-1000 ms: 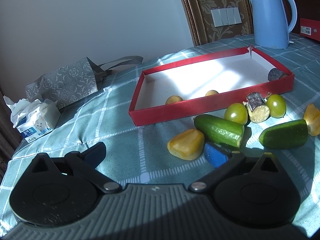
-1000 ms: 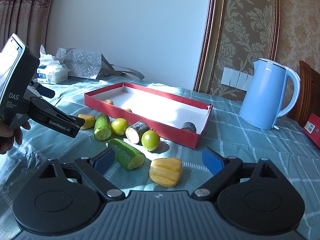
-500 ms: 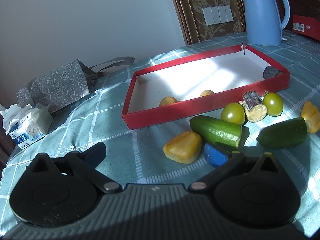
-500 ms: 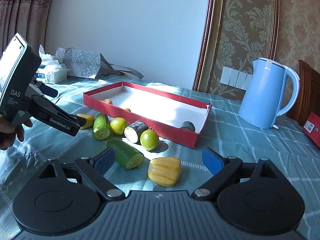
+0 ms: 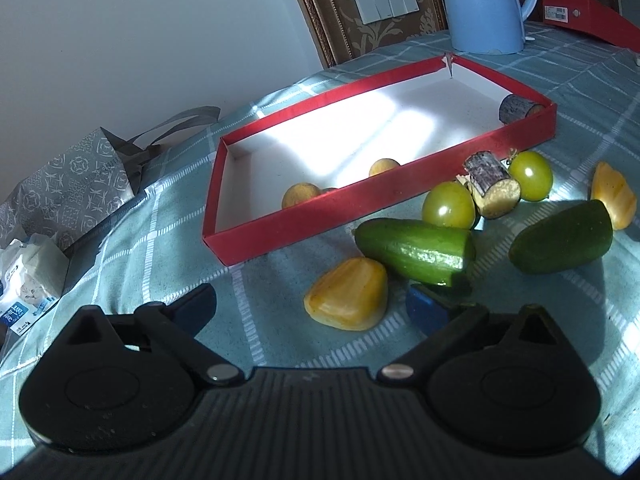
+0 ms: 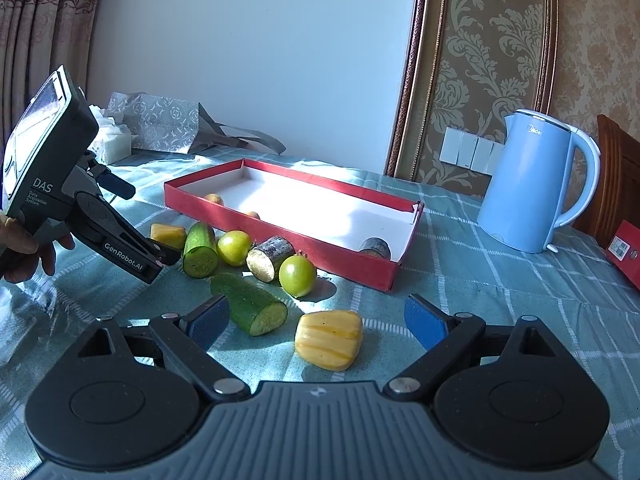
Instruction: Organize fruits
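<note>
A red tray (image 5: 320,216) (image 6: 280,236) holds two small yellow fruits (image 5: 301,195) and a sugarcane piece (image 5: 516,108). In front of it lie two cucumber halves (image 5: 416,250) (image 5: 560,236), two green tomatoes (image 5: 448,205) (image 5: 530,170), a sugarcane piece (image 5: 490,190) and two yellow jackfruit pieces (image 5: 348,300) (image 5: 614,196). My left gripper (image 5: 312,308) is open, its fingers either side of the near jackfruit piece; it also shows in the right wrist view (image 6: 132,224). My right gripper (image 6: 318,322) is open around the other jackfruit piece (image 6: 330,338), beside a cucumber half (image 6: 250,304).
A blue kettle (image 6: 532,184) stands beyond the tray's right end. A red box (image 6: 626,252) lies at the far right. A grey patterned bag (image 5: 72,184) and a tissue pack (image 5: 28,284) sit at the left. A chequered teal cloth (image 6: 500,280) covers the table.
My left gripper has moved closer to the near jackfruit piece and swung its view right. My right gripper has crept slightly forward. Both stay open.
</note>
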A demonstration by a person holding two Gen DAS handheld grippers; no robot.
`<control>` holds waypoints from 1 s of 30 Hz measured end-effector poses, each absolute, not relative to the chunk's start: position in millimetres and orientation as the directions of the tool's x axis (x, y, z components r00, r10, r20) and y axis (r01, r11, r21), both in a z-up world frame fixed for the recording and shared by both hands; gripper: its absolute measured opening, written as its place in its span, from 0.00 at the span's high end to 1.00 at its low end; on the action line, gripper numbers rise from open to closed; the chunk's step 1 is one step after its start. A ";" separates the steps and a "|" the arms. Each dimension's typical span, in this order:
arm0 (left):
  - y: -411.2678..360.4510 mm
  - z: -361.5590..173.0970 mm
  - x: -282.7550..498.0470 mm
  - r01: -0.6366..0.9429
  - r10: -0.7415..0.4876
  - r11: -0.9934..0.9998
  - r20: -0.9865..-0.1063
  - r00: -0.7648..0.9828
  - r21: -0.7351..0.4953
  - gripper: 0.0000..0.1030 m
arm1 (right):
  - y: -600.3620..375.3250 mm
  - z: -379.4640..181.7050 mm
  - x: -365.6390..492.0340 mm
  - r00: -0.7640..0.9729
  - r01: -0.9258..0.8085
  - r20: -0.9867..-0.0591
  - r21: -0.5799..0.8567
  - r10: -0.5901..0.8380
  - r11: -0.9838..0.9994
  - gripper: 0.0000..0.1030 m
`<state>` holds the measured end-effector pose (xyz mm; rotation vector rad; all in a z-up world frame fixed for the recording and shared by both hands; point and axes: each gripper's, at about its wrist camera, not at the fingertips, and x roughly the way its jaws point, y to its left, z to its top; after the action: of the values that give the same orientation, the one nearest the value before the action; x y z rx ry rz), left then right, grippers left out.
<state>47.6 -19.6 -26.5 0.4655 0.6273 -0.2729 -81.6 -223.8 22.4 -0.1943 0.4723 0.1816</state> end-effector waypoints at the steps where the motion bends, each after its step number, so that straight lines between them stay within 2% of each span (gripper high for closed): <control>1: -17.9 -26.2 51.5 0.393 -0.122 0.866 -0.632 0.765 0.308 0.08 | -224.0 22.6 -81.8 0.875 -0.219 -0.467 -0.143 0.130 0.965 0.08; 5: -8.9 -24.0 62.7 0.410 -0.167 0.886 -0.677 0.717 0.217 0.15 | -226.6 22.5 -81.9 0.875 -0.214 -0.468 -0.140 0.126 0.967 0.08; 9: -7.8 -22.4 62.9 0.427 -0.180 0.882 -0.693 0.699 0.202 0.21 | -228.9 21.4 -80.8 0.872 -0.210 -0.473 -0.131 0.125 0.969 0.08; 11: -7.8 -21.1 62.9 0.435 -0.198 0.883 -0.699 0.688 0.178 0.32 | -229.5 21.0 -80.6 0.871 -0.209 -0.475 -0.127 0.125 0.970 0.08; 13: -6.8 -19.9 64.6 0.439 -0.224 0.888 -0.708 0.669 0.133 0.50 | -229.4 20.7 -80.7 0.872 -0.210 -0.474 -0.128 0.126 0.969 0.08; 15: -5.3 -19.2 65.8 0.440 -0.246 0.893 -0.716 0.653 0.094 0.57 | -229.2 20.7 -81.0 0.873 -0.209 -0.472 -0.128 0.126 0.969 0.08; 28: -2.7 -15.7 49.2 0.383 -0.221 0.919 -0.678 0.701 0.097 0.58 | -236.5 19.1 -79.1 0.874 -0.200 -0.471 -0.127 0.119 0.971 0.08; 30: -0.7 -11.6 43.6 0.369 -0.223 0.925 -0.663 0.715 0.086 0.58 | -238.6 18.0 -77.7 0.872 -0.200 -0.476 -0.135 0.113 0.970 0.13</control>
<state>43.6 -0.7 -11.6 0.2190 0.7023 -0.3309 -77.7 -238.6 18.0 -0.1829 0.4852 0.1647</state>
